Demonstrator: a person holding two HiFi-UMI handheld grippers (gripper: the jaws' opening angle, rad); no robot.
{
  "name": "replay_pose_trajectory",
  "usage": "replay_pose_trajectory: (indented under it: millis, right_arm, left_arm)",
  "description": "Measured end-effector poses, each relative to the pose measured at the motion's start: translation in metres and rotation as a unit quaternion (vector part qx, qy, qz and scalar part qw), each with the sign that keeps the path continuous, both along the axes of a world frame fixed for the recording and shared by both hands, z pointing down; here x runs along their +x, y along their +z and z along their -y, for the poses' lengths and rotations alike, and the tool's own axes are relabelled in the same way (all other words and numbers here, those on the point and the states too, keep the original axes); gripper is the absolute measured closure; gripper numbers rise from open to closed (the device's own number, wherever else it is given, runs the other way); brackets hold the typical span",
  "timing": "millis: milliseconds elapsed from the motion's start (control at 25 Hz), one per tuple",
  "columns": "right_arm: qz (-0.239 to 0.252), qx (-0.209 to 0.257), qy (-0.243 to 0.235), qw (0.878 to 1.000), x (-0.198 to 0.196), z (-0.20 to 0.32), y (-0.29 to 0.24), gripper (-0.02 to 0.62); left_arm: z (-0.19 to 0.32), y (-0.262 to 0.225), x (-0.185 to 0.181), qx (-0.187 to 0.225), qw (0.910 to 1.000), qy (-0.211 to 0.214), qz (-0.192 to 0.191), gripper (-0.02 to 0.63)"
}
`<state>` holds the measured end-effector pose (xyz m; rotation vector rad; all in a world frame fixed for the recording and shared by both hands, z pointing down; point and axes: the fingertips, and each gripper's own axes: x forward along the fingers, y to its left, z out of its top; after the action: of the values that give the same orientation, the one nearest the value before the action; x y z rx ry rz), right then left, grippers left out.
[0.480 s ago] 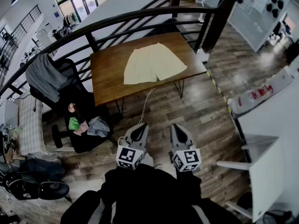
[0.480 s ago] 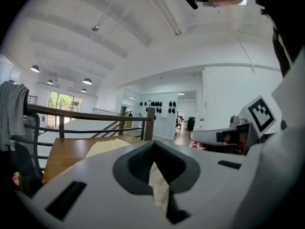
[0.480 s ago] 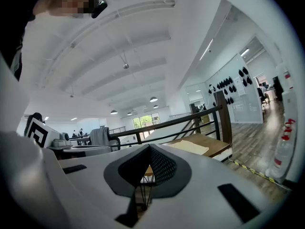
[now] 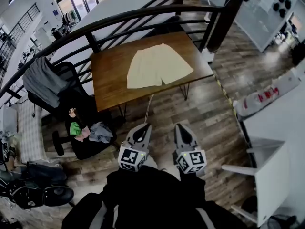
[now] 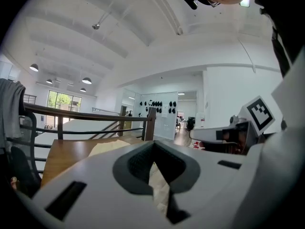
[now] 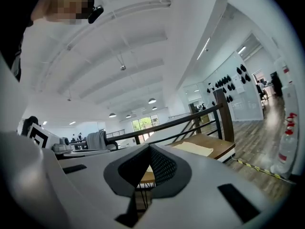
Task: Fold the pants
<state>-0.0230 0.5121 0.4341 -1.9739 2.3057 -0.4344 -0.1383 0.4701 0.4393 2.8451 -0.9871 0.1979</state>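
Pants (image 4: 159, 66) lie flat and unfolded on the wooden bench (image 4: 107, 82), well apart from a person's left tool (image 4: 143, 129) and right tool (image 4: 180, 129), both pressed together and empty, folding not yet begun.

the pants (image 4: 158, 67) lie on the table (image 4: 107, 80); a railing (image 4: 124, 19) runs behind the table, a chair (image 4: 76, 113) stands left of the table, a counter (image 4: 281, 123) well right of it

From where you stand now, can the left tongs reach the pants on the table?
Probably not yet: the left tongs, shut and empty, hang well short of the pants; only floor lies between.
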Motion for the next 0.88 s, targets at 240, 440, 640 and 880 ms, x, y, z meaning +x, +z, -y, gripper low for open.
replay_pose_trajectory:
  millis: [240,440,640,880]
  right_arm:
    - [0.005,0.006,0.021,1.000,0.008,0.039,0.001,0.592]
    - [0.001,0.000,0.044,0.999,0.008,0.060,0.007,0.592]
    - [-0.012,-0.022,0.051,0.998,0.005,0.083,0.014,0.592]
    - [-0.011,-0.045,0.062,0.997,0.021,0.116,0.025,0.592]
  left_arm:
    - [0.042,0.000,0.006,0.009,0.9997,0.023,-0.009,0.604]
    - [0.066,0.007,0.007,0.000,0.9987,0.051,0.001,0.604]
    - [0.095,0.010,0.007,0.005,0.9973,0.072,0.014,0.604]
    - [0.140,0.010,0.022,0.000,0.9962,0.077,0.041,0.604]
